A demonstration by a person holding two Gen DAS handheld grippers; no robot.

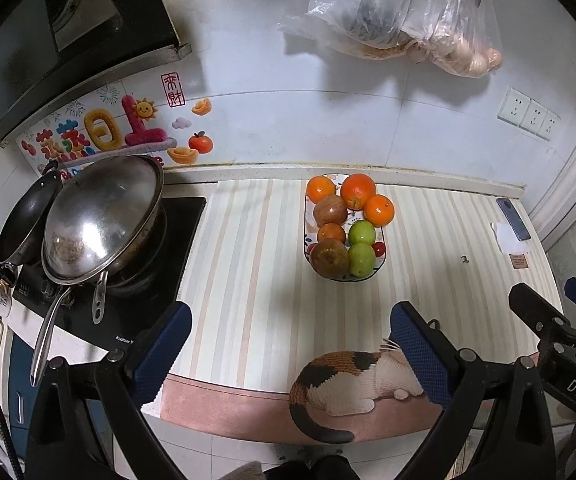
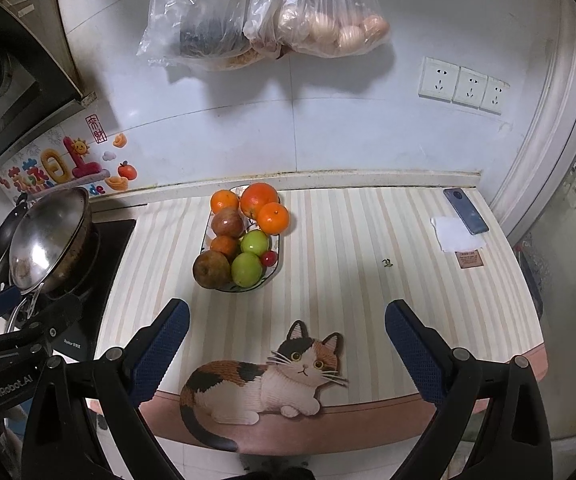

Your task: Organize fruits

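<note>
At nine o'clock the pans (image 1: 100,220) crowd the stove; swinging wide would clip them. My left gripper (image 1: 292,356) and right gripper (image 2: 288,354) both gape empty. At twelve, the fruit (image 2: 244,236) sits heaped on its plate (image 1: 380,262); nudging one risks rolling the cherry tomato (image 2: 269,257) off.
</note>
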